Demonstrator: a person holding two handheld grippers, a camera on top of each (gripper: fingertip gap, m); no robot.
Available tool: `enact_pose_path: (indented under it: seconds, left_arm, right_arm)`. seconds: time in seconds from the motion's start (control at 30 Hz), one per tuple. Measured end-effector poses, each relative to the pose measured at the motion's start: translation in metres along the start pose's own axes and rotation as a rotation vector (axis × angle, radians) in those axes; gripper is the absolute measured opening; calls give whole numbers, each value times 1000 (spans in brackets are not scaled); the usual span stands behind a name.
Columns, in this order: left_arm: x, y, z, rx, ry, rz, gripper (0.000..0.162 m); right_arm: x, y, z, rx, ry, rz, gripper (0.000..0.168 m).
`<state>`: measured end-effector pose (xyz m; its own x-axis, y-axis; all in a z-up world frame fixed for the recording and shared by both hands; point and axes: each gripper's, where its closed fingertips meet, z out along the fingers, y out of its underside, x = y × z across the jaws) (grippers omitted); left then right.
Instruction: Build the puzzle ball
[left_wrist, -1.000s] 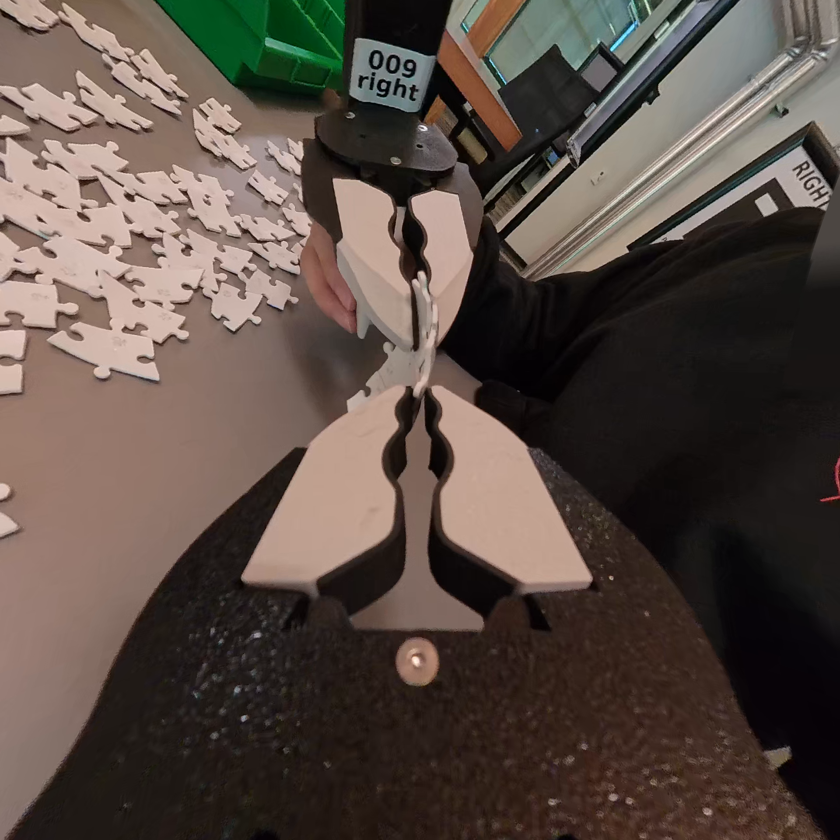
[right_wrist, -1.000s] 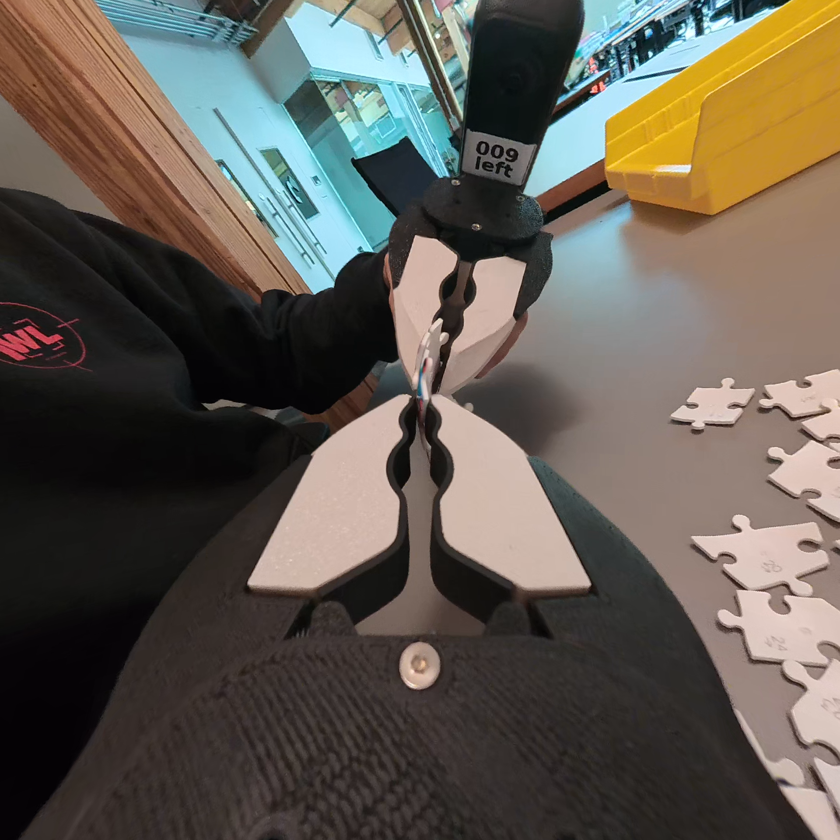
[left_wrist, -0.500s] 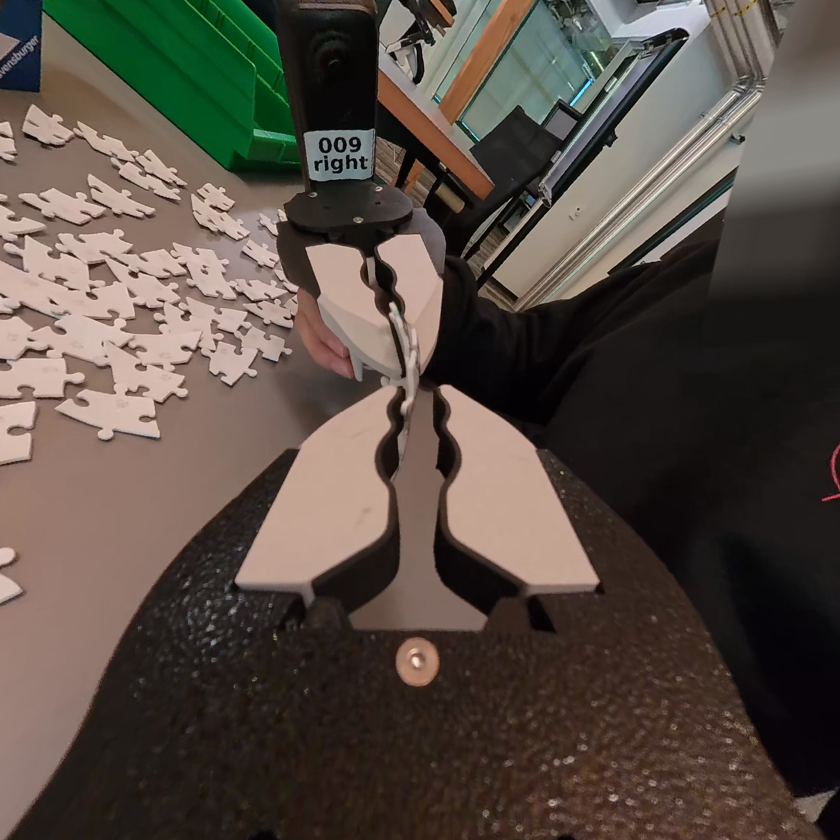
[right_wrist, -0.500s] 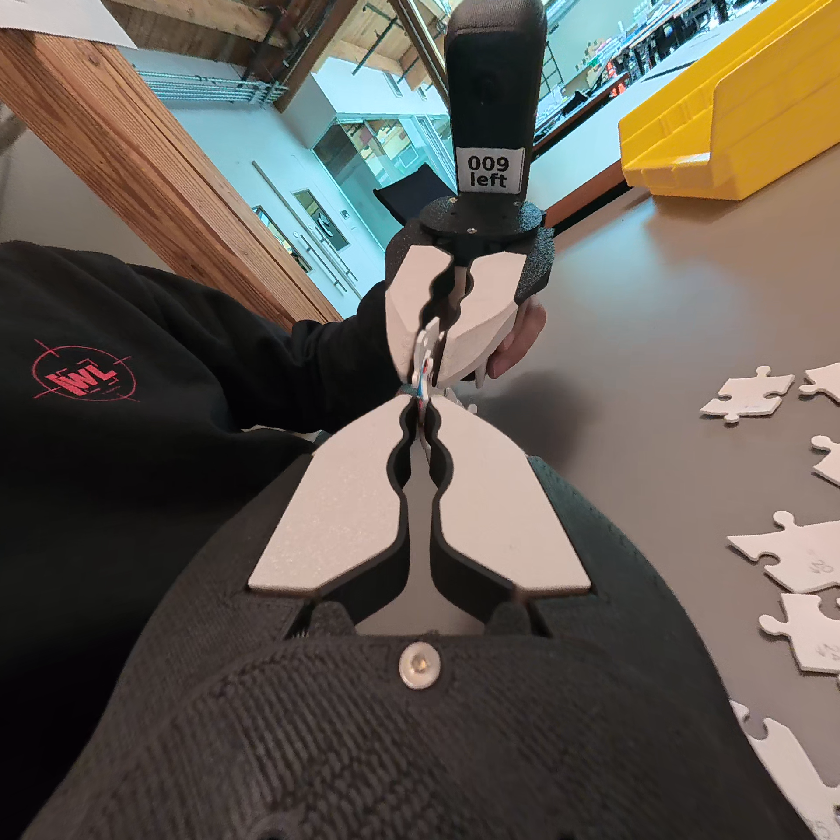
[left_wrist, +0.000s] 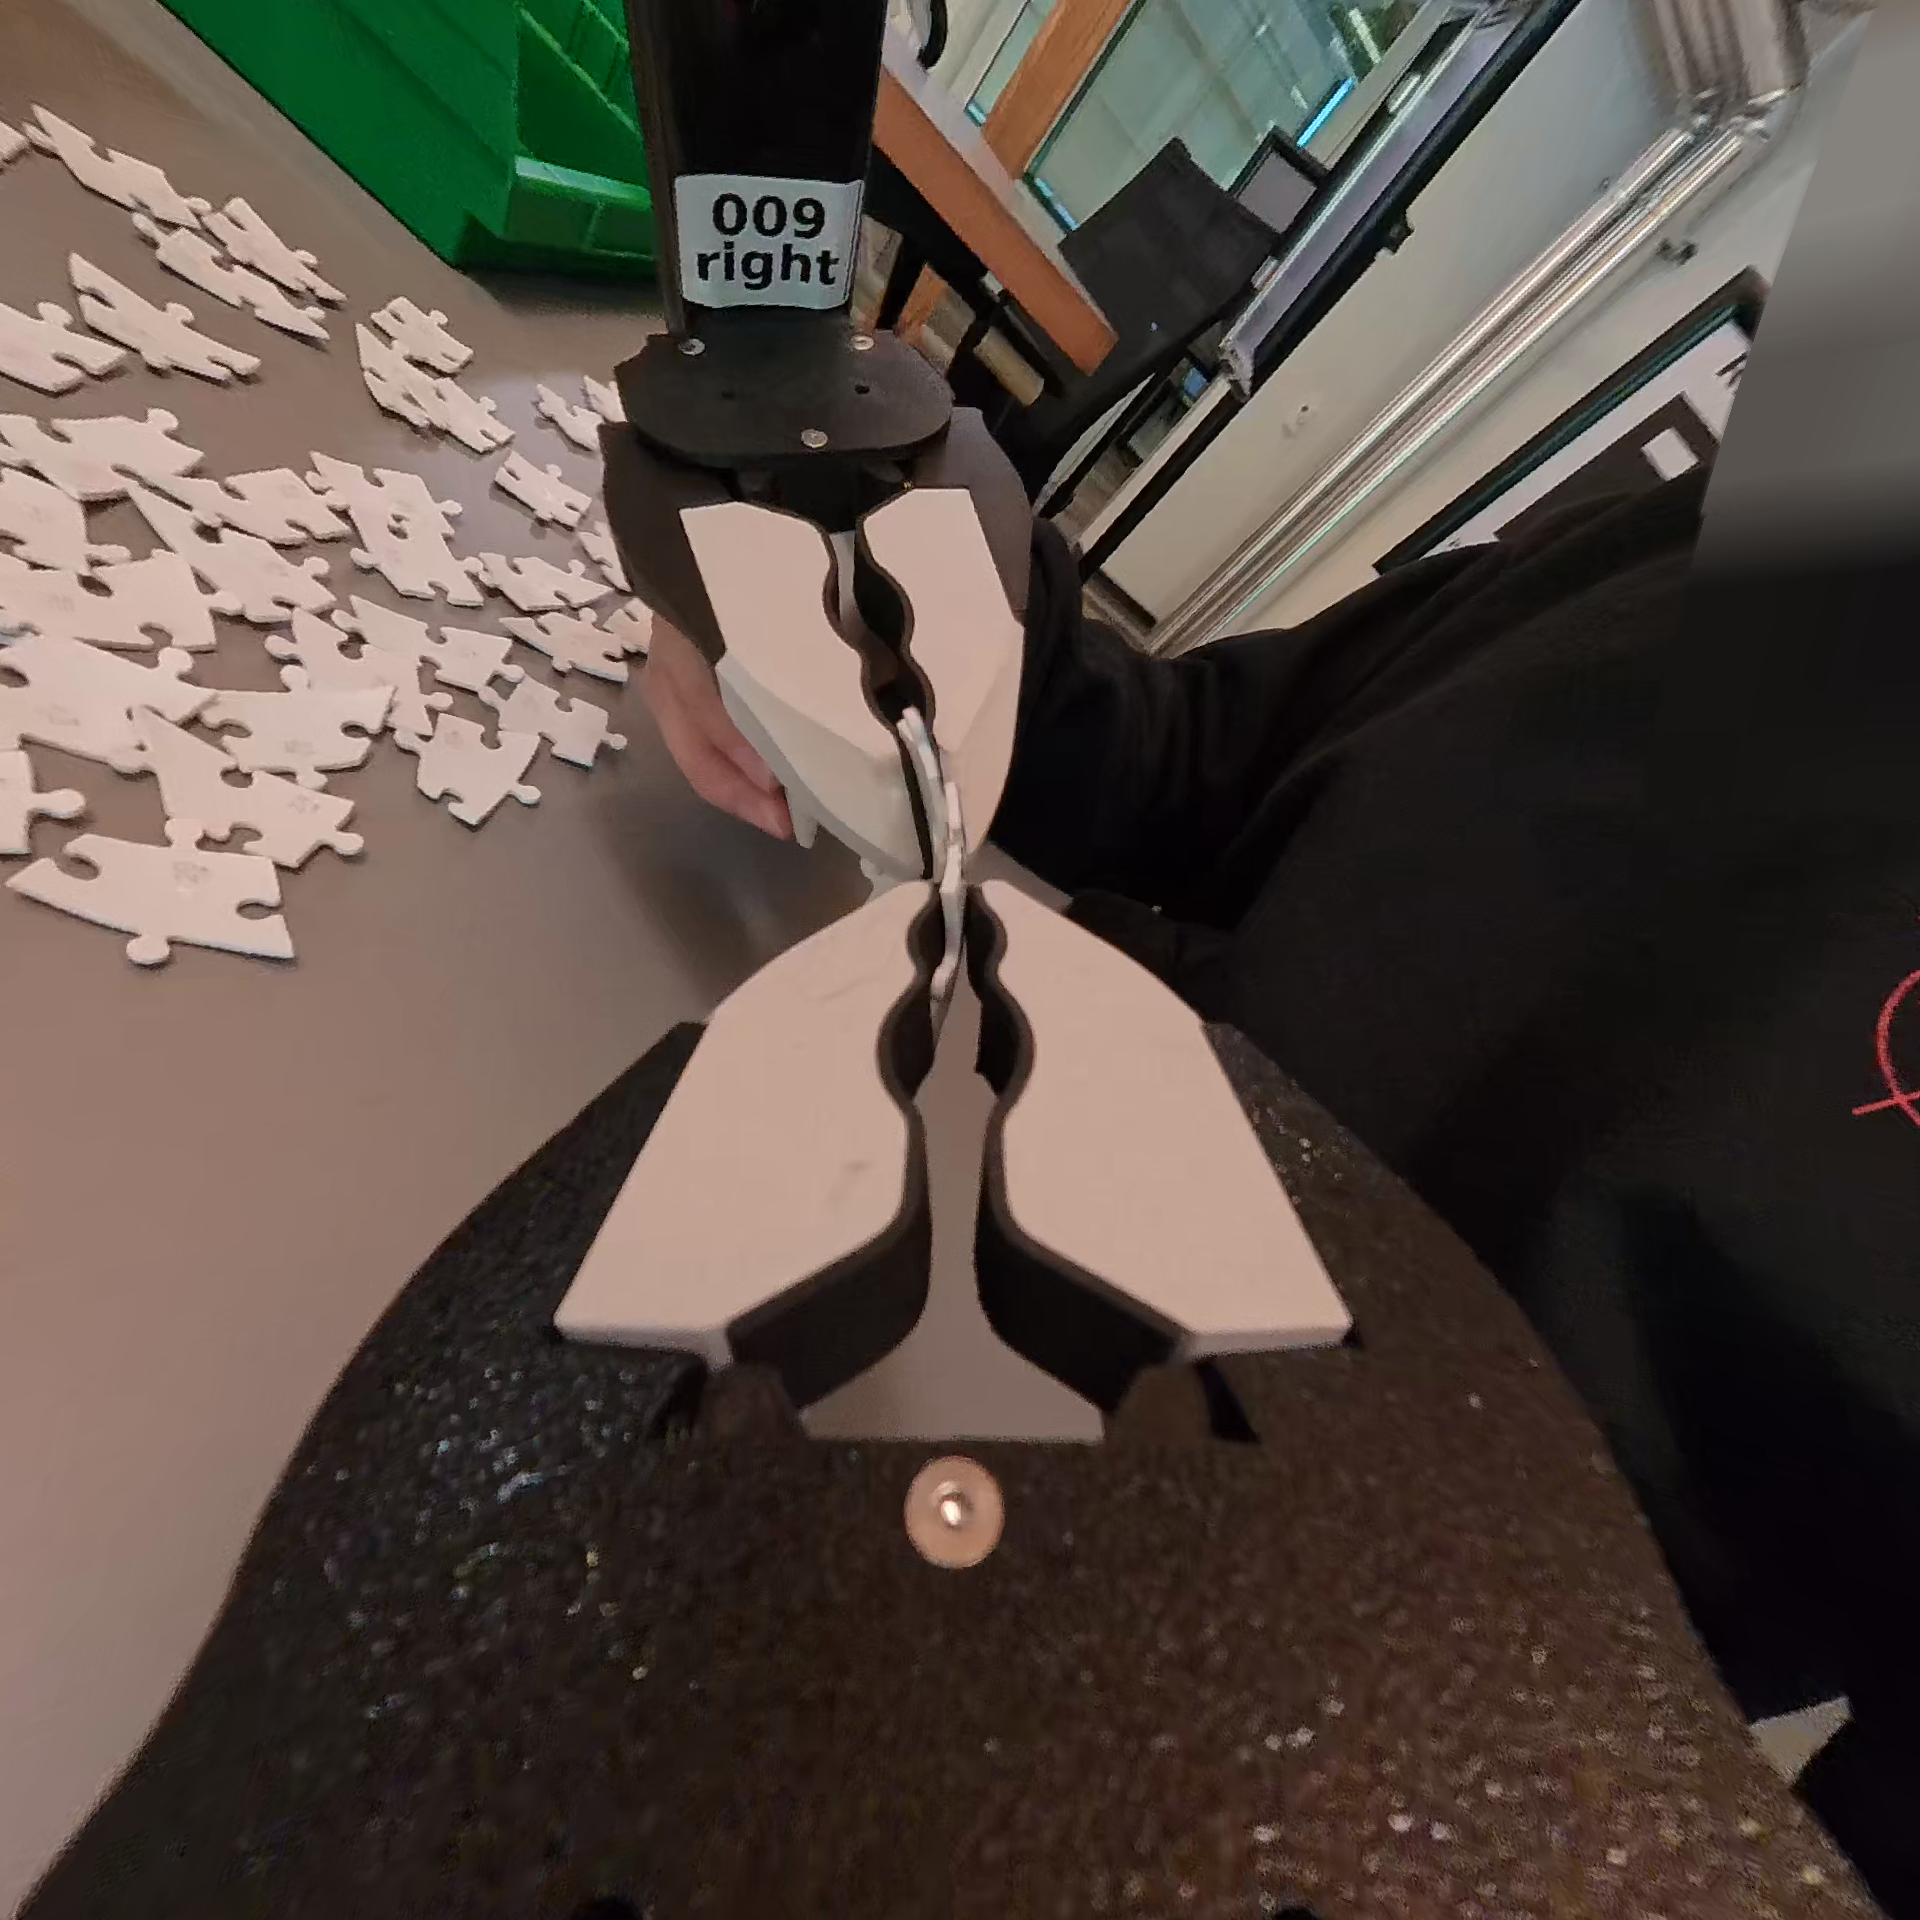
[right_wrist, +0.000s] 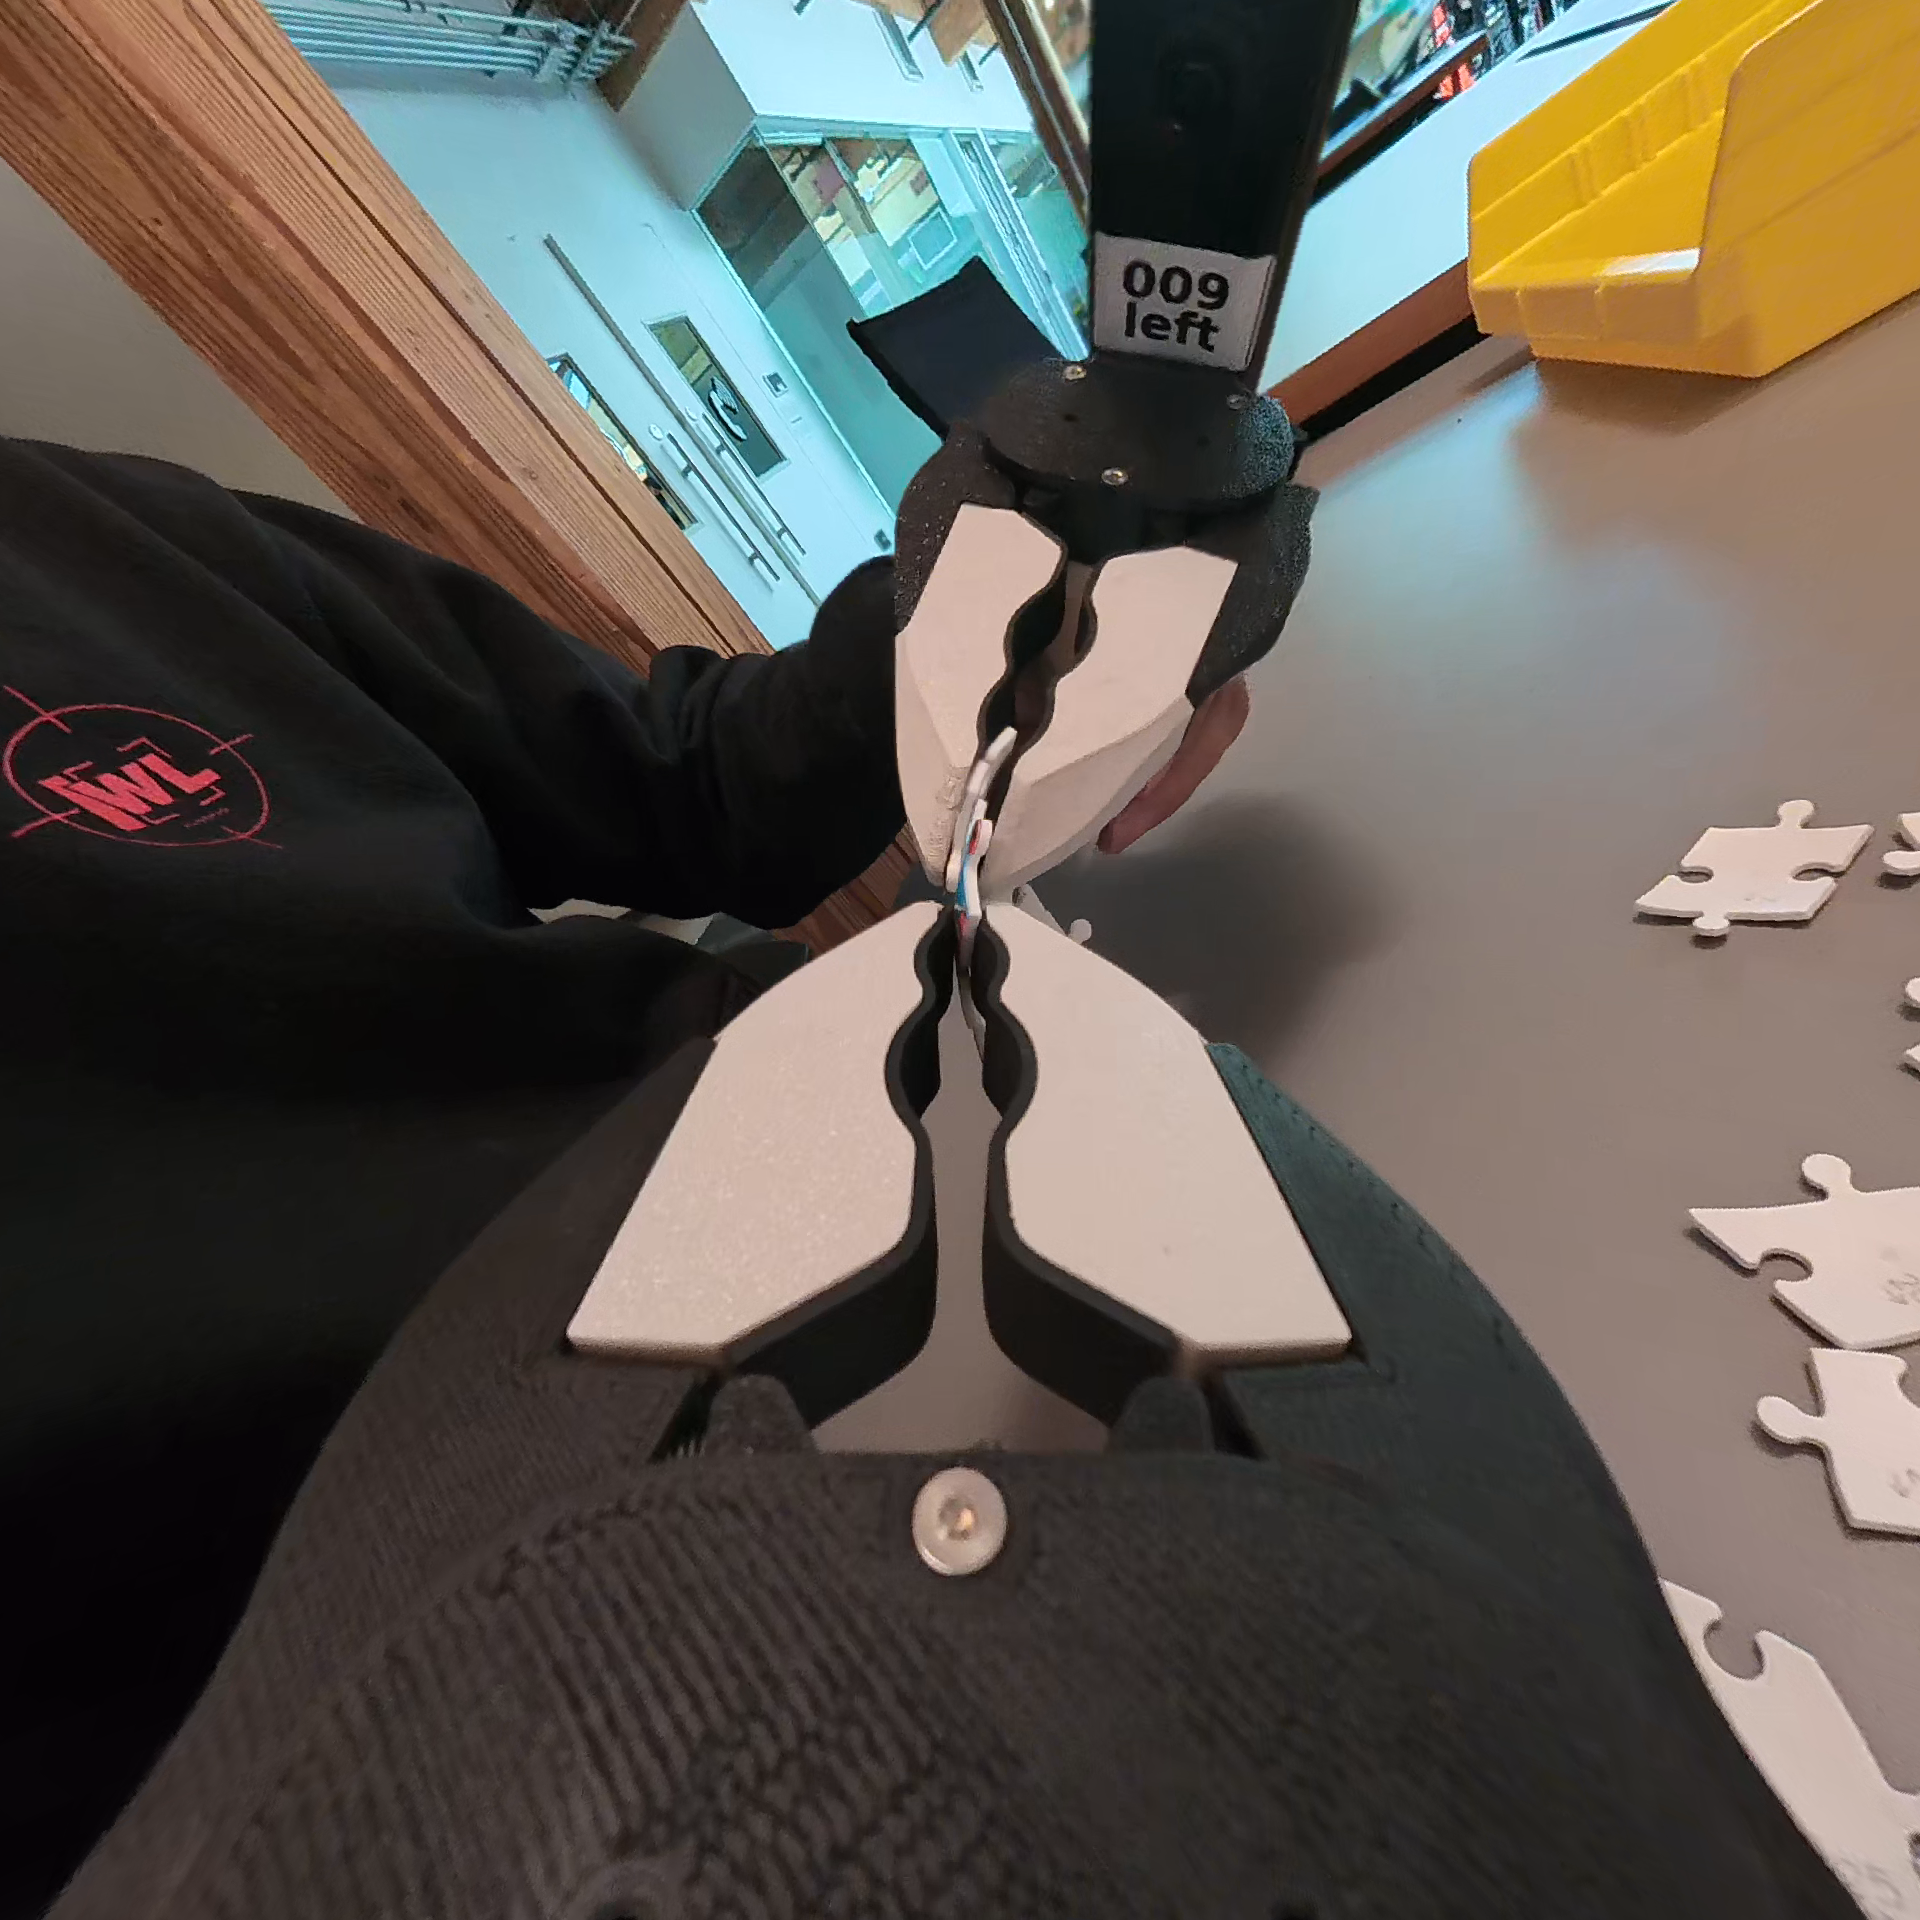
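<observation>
My left gripper (left_wrist: 951, 914) is shut on a white puzzle piece (left_wrist: 941, 977), seen edge-on between its fingers. My right gripper (right_wrist: 961, 930) is shut on another puzzle piece (right_wrist: 972, 1003). The two grippers face each other tip to tip above the grey table (left_wrist: 364, 1039). The right gripper (left_wrist: 930, 842) shows in the left wrist view with its piece (left_wrist: 935, 779) edge-on. The left gripper (right_wrist: 971, 847) shows in the right wrist view, its piece (right_wrist: 977, 805) showing coloured stripes. The pieces meet at the tips; I cannot tell whether they are locked together.
Several loose white pieces (left_wrist: 208, 644) lie face down on the table at the left, and more pieces (right_wrist: 1756, 878) at the right. A green bin (left_wrist: 468, 125) and a yellow bin (right_wrist: 1714, 208) stand at the back. A person's black sleeve (right_wrist: 520, 727) is close by. Less than 4 cm separates the two grippers' tips.
The grippers stay tip to tip and have drawn a little closer. The piece that showed its flat white side a second ago now stands edge-on.
</observation>
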<state>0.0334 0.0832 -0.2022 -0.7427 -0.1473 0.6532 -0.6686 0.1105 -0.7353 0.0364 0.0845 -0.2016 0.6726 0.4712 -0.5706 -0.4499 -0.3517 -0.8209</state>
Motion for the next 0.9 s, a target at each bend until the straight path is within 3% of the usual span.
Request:
enact_pose_path:
  seconds: [0.47,0.73,0.9]
  left_arm:
    - [-8,9,1,-60,-18,-82,4]
    - [-5,2,4,-30,-35,41,4]
    - [-4,-2,1,-29,-55,71,13]
  right_arm:
    - [7,9,2,-54,39,11,3]
    - [3,4,1,-25,18,21,3]
    - [7,4,0,-22,35,31,3]
